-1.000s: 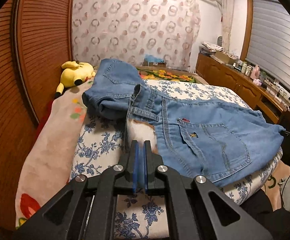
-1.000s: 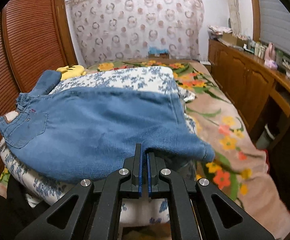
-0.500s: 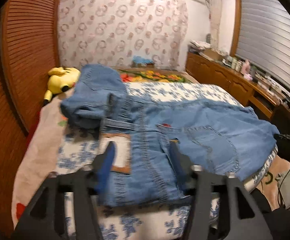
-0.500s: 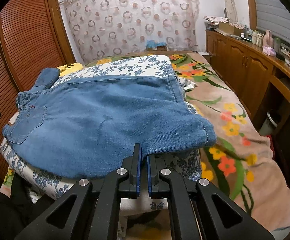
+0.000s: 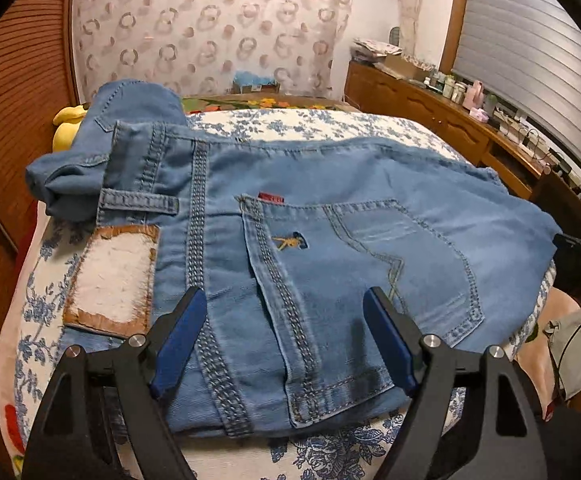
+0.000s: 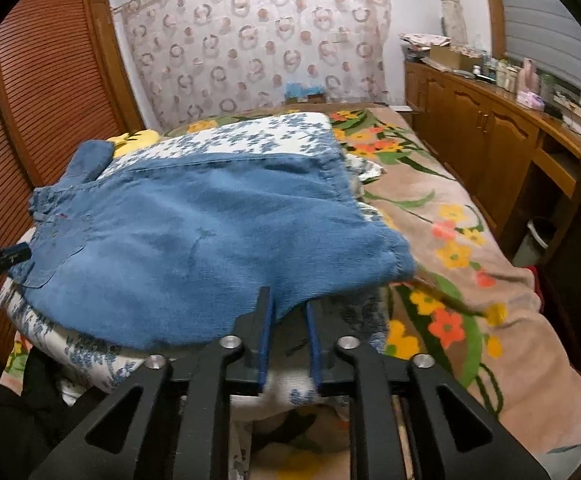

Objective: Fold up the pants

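Blue jeans (image 5: 330, 208) lie folded on a blue-flowered quilt (image 5: 310, 124), waistband towards the left wrist view. A leather patch (image 5: 110, 280) and a back pocket (image 5: 370, 260) face up. My left gripper (image 5: 283, 296) hovers over the waistband with its jaws wide and still opening; denim lies below them, untouched by the pads. In the right wrist view the leg end of the jeans (image 6: 194, 240) spreads across the quilt (image 6: 250, 136). My right gripper (image 6: 288, 298) is at its near edge with jaws opening, and a fold of denim sits loose between the fingers.
A yellow plush toy (image 5: 64, 128) lies behind the jeans by the slatted wooden wardrobe (image 5: 10, 80). A flowered blanket (image 6: 470, 300) covers the bed's right side. Wooden cabinets (image 6: 490, 140) with clutter on top run along the right wall, and a white bin (image 6: 536, 236) stands below.
The left gripper went from shut to wide open and moved forward over the waistband, which now lies flat. The right gripper's jaws parted from their grip on the denim edge.
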`<state>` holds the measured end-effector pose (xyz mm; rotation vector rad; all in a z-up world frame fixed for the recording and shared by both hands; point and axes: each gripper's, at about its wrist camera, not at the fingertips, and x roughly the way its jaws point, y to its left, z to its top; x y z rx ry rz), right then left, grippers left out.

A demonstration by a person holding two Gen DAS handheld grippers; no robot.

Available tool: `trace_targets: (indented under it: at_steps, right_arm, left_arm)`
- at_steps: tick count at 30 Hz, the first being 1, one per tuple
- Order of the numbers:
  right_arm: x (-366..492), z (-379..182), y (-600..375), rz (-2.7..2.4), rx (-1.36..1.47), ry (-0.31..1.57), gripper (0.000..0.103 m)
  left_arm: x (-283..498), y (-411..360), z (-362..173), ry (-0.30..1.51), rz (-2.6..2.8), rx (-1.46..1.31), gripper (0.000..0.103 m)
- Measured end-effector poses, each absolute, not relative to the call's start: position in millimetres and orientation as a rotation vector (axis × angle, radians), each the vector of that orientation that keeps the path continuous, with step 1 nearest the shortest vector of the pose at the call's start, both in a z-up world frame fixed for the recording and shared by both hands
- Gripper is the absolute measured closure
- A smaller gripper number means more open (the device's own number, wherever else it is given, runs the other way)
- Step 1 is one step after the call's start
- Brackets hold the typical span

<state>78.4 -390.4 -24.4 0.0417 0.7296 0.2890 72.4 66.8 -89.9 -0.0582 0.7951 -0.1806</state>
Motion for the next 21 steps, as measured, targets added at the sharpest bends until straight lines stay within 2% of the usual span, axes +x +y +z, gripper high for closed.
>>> trace_targets:
  at_steps: [5, 16, 21]
  right_arm:
    - [78.1, -23.9, -402.3, 0.258, 0.076, 0.727, 0.075]
    - [101.5, -34.8, -416.7, 0.175, 0.147, 0.758, 0.074]
    - [105.7, -38.6, -418.7, 0.159, 0.181, 0.771, 0.068]
  left_arm:
    - [71.0, 59.4, -95.1, 0.781, -0.156, -0.029, 0.022]
    - [69.6, 52.6, -102.8, 0.757, -0.118, -0.024, 0.021]
    - [67.5, 48.8, -104.9, 0.739, -0.112, -0.009, 0.020]
